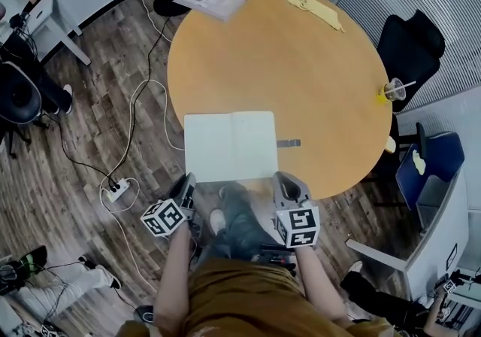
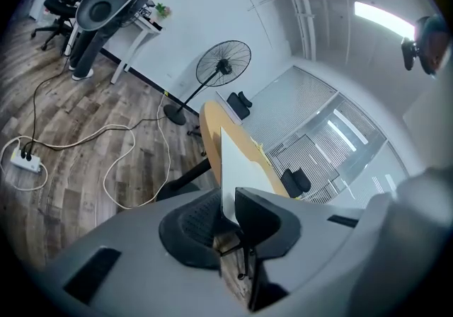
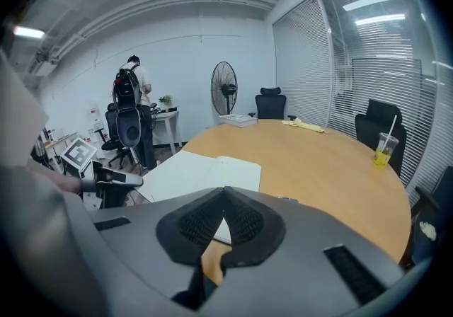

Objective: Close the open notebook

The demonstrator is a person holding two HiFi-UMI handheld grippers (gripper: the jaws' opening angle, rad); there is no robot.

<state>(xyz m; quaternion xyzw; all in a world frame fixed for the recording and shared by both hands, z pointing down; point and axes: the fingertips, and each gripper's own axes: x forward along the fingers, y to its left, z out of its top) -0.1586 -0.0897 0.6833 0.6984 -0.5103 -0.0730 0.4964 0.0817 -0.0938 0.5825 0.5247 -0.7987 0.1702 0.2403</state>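
Notebook (image 1: 229, 146) lying open and flat, blank pages up, at the near edge of the round wooden bench (image 1: 301, 57), directly in front of the person. Left tongs (image 2: 230, 211) stand part-way apart astride the notebook's near left corner, whose white edge runs between the pads without a clear pinch. Right tongs (image 3: 225, 194) sit at the near right corner, tips drawn together and gripping nothing visible, while a small grey object (image 1: 288, 143) lies just beside the right page.
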